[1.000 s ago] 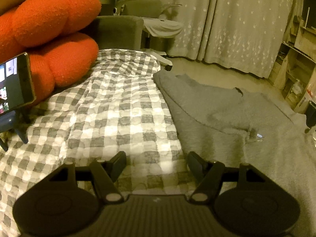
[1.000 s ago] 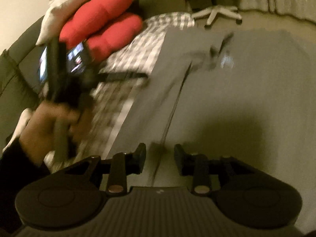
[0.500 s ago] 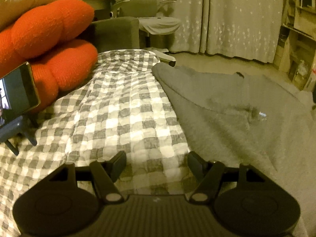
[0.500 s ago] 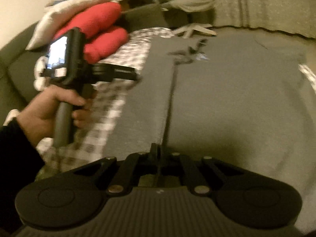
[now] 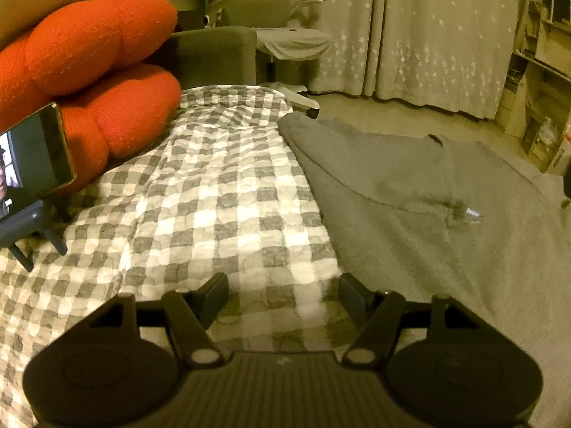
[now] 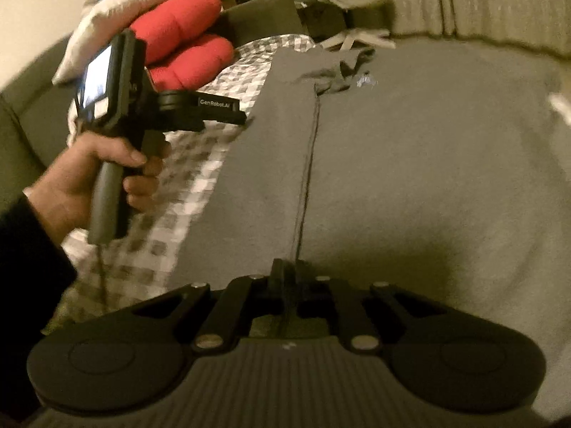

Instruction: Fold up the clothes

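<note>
A grey garment [image 5: 410,214] lies spread flat on a checked blanket [image 5: 214,196], with a small light logo near its far end. My left gripper [image 5: 283,285] hovers open over the blanket, just left of the garment's edge, with nothing between its fingers. In the right wrist view the same garment [image 6: 410,178] fills the middle and right. My right gripper [image 6: 289,271] is shut on a pinch of its cloth at the near end. A thin raised crease runs from the fingers towards the far end. A person's hand [image 6: 89,178] holds the left gripper's handle over the blanket.
A red cushion [image 5: 89,71] and a pale pillow [image 6: 125,10] sit at the far left. A phone on a small stand [image 5: 32,164] stands on the blanket beside them. Beyond are an office chair [image 5: 292,39], curtains [image 5: 428,35] and shelves [image 5: 535,89].
My right gripper has gone from open to shut, pinching the grey cloth into a crease. My left gripper stayed open and shifted only slightly over the blanket.
</note>
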{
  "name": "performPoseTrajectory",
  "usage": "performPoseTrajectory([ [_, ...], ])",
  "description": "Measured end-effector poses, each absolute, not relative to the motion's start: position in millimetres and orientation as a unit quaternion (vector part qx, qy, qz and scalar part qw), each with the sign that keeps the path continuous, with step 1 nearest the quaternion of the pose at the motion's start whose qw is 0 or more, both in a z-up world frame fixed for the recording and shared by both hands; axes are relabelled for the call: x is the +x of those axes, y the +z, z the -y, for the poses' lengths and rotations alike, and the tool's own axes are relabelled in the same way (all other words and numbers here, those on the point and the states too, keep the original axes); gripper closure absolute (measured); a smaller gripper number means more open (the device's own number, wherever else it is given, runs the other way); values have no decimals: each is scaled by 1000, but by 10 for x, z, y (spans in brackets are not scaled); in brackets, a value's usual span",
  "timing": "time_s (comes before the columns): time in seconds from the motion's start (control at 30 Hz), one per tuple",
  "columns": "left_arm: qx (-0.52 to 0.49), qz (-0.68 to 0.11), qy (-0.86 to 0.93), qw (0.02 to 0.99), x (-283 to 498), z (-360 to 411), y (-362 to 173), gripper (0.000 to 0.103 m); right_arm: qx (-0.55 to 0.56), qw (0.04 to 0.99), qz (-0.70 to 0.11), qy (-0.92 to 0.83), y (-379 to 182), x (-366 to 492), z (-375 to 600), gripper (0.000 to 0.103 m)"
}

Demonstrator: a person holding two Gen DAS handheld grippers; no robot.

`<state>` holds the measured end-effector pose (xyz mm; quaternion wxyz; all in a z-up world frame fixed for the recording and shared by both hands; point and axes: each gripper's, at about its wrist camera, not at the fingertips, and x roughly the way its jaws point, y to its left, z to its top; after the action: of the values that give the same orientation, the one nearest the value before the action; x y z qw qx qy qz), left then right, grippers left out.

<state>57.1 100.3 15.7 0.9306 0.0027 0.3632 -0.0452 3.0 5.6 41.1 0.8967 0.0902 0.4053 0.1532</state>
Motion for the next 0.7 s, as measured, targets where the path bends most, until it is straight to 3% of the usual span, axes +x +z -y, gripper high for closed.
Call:
performPoseTrajectory([
  [0.23, -8, -365, -57, 929, 540, -966, 204, 37, 68, 907, -388, 147, 474, -139, -114, 88],
  [0.47, -23, -376, -86, 922, 502, -896, 200, 60, 39, 907, -394, 142, 344, -275, -239, 88],
  [0.7, -49, -385, -87, 917, 514, -981, 232, 64, 14, 919, -368, 138, 459, -471, -311, 88],
])
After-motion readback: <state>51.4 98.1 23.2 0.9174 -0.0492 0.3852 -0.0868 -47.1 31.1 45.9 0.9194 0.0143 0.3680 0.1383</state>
